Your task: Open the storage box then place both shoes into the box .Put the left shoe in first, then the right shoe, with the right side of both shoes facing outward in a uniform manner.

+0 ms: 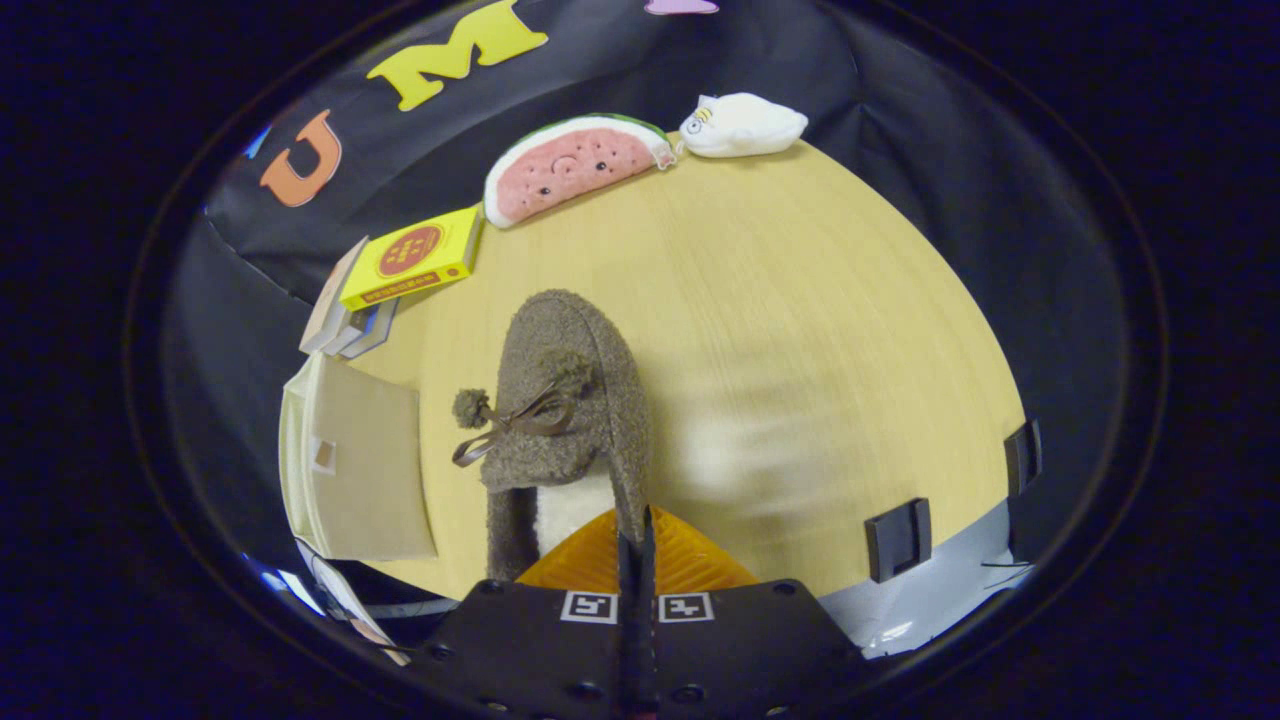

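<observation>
The hand-held gripper (636, 545) is clamped on the shoe's (565, 400) side wall. The carrying step seems underway; next, move it left to the box (355, 470).

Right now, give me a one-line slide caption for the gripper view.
Tongs shut on the collar of a fuzzy brown bow-tied slipper, on the light wooden table.
</observation>
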Motion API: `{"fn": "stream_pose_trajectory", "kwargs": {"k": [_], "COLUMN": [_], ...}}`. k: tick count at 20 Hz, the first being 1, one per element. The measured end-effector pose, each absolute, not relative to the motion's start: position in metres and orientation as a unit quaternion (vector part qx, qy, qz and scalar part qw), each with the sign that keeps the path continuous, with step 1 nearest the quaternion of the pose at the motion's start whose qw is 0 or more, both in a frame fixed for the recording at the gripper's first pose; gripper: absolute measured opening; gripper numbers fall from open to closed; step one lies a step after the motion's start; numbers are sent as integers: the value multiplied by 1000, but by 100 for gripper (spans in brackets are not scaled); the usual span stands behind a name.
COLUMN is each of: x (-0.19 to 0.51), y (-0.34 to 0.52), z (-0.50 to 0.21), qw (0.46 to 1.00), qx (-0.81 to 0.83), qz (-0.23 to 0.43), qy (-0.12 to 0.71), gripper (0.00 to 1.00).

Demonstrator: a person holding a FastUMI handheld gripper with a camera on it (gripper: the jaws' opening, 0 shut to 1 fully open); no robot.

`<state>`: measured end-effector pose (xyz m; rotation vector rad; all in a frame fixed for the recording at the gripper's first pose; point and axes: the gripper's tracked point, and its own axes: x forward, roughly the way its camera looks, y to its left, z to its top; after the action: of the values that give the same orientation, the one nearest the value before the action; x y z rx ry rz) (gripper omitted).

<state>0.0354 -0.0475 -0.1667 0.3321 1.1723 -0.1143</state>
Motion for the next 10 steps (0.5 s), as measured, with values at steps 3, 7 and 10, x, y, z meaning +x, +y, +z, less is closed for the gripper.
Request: {"fn": "stream_pose_trajectory", "kwargs": {"k": [3,7,10], "x": [28,24,29], "y": [-12,45,90], "z": [-144,-123,-107], "qw": [834,844,855], "qx": [156,144,139], "qz": [-41,-15,2], "qy": [528,516,500], "gripper": [0,0,0]}}
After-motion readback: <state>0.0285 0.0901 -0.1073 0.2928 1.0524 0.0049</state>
